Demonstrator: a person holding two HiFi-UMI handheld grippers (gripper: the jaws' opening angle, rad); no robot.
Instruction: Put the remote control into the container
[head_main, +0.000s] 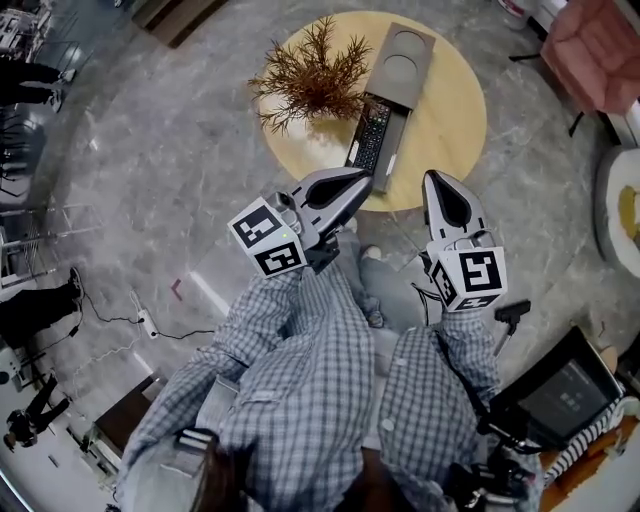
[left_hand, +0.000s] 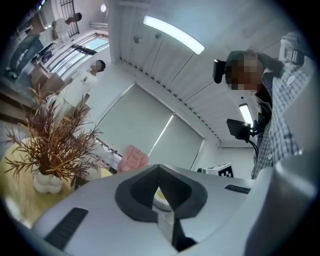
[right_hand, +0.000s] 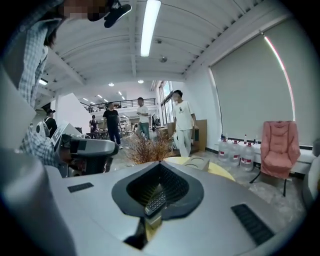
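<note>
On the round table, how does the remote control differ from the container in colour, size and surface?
Colour: the remote control is black; the container is grey-brown.
Size: the remote control is narrower and shorter than the container.
Surface: the remote control bears rows of buttons; the container shows round hollows on top.
Both are long and lie nearly parallel on the yellow table.

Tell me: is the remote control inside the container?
Inside, it seems: the remote control lies in the open part of the container.
</note>
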